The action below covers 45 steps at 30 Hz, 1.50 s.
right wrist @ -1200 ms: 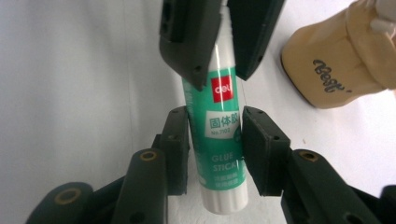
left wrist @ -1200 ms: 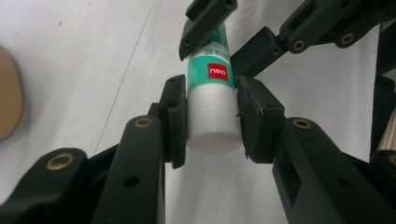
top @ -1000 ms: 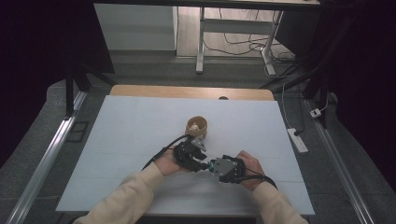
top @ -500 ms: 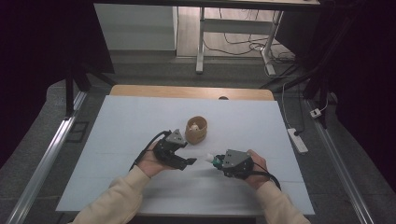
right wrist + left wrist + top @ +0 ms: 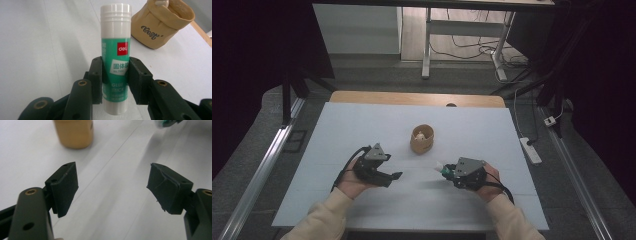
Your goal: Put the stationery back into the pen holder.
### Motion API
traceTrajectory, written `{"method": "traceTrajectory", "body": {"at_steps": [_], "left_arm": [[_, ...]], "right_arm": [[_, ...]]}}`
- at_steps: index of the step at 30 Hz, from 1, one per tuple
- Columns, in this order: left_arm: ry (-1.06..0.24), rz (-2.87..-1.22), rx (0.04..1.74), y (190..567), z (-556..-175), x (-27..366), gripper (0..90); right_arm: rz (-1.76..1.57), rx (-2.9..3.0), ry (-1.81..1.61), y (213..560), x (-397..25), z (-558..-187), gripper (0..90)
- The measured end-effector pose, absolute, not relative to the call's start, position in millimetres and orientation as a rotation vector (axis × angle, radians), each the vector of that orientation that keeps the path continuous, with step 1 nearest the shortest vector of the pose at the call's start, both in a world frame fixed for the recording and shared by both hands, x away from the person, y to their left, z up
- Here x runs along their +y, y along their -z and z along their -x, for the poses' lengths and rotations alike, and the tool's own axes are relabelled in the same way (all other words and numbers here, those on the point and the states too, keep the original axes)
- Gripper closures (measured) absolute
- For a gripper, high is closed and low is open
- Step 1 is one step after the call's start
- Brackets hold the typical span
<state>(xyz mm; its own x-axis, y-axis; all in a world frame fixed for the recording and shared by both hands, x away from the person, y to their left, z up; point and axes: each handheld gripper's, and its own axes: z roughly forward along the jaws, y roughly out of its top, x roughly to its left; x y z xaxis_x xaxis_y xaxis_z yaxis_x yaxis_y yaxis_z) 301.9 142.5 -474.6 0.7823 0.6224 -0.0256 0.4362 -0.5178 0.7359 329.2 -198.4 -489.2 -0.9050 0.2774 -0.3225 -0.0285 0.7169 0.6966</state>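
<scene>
Jaws of the right gripper [image 5: 115, 75] squeeze a glue stick [image 5: 115, 50].
It points cap-first at the tan pouch [image 5: 422, 139] farther along the tabletop [image 5: 492, 130], likely to drop in. Left gripper [image 5: 112, 187] waits wide open, holding nothing.

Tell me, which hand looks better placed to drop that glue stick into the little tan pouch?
The right. Its gripper already clamps the glue stick between its fingers, cap end aimed toward the tan pouch. The left gripper is open with nothing between its fingers, so it would probably only assist.
</scene>
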Motion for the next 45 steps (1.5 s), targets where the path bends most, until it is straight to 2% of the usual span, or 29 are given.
{"method": "traceTrajectory", "body": {"at_steps": [12,24,38,45], "left_arm": [[-0.349,-2.154,0.913,487.5,-288.4,187.1,22.9],[-0.38,-2.107,1.002,497.8,-279.9,214.5,21.9],[-0.402,-2.128,0.988,501.5,-279.6,210.5,20.4],[-0.398,-2.131,0.979,502.3,-280.3,208.6,19.8]], "right_arm": [[-0.247,2.506,-1.06,488.0,-204.6,-331.4,65.8],[-0.299,2.487,-1.076,486.2,-209.5,-334.5,65.8],[-0.377,2.441,-1.151,482.2,-215.6,-341.4,65.7],[-0.471,2.385,-1.237,468.6,-222.0,-351.1,65.7]]}}
